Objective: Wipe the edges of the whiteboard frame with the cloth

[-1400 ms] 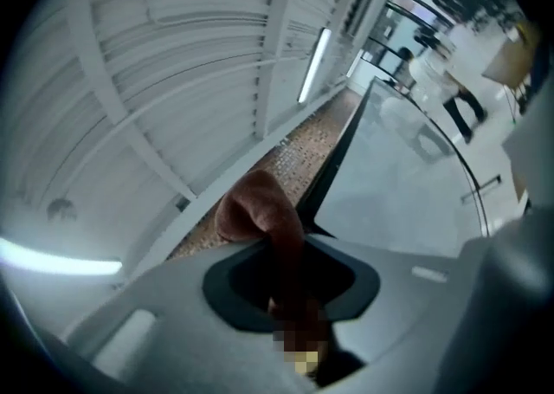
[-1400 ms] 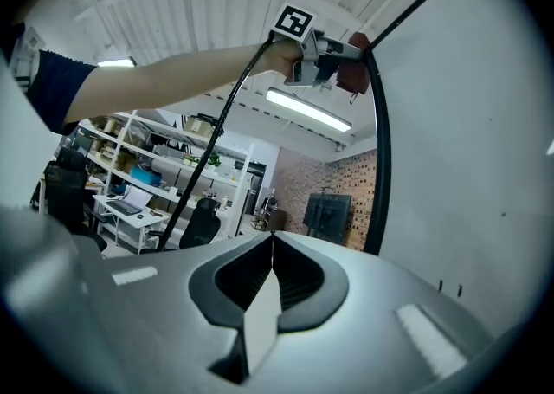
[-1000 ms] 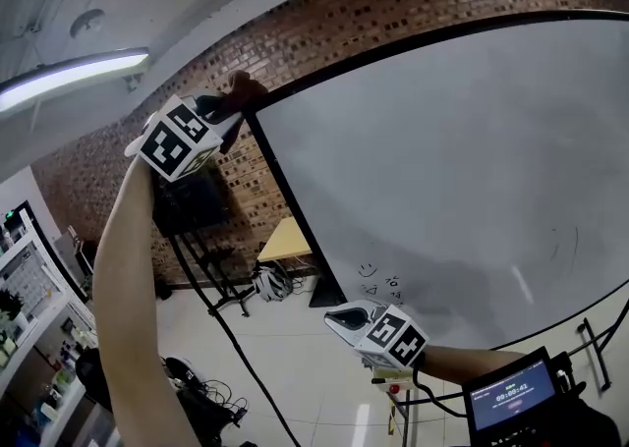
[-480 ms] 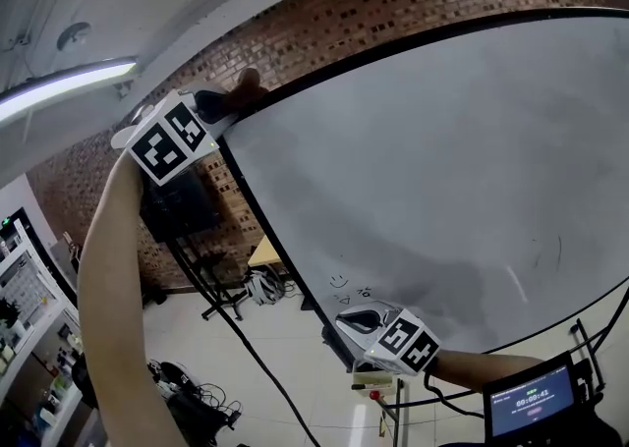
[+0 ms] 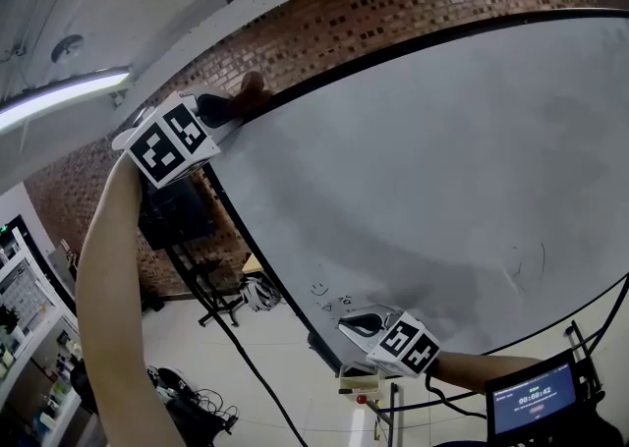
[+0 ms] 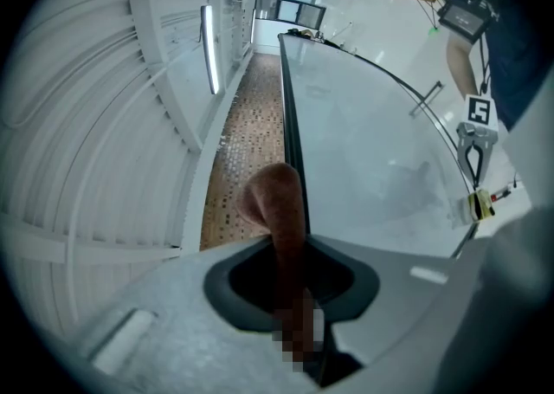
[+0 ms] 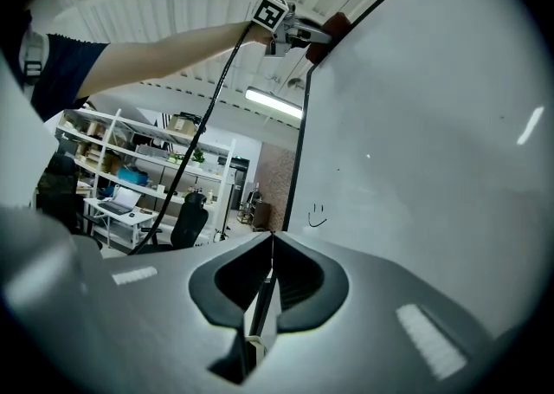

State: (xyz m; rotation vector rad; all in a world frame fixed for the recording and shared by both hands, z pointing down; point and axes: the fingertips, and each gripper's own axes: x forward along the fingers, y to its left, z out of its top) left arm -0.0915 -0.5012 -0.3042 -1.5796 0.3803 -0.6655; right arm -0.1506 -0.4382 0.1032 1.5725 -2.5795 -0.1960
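Your left gripper [image 5: 228,109] is clenched on the cloth [image 5: 248,93], and that cloth sits on the black whiteboard frame [image 5: 393,48] at its top edge, just beside the top-left corner. The cloth reads as a narrow reddish-brown strip with a fuzzy surface. Its long axis runs straight out of the jaws along the line your gripper points. Its free end is folded into a rounded lump that presses on the frame where the brick wall [image 5: 324,27] meets the board. From the left gripper view, the cloth [image 6: 275,203] lies between the jaws of the left gripper [image 6: 290,249] and overlaps the dark frame strip [image 6: 287,98], which runs away from you along the top of the whiteboard [image 6: 363,141].

Your right gripper [image 5: 356,322] is down near the bottom-left corner of the whiteboard [image 5: 432,170], well apart from the cloth. The right gripper view shows its jaws [image 7: 270,243] pressed together with nothing between them. A small hand-drawn smiley [image 7: 317,214] marks the board near that corner.
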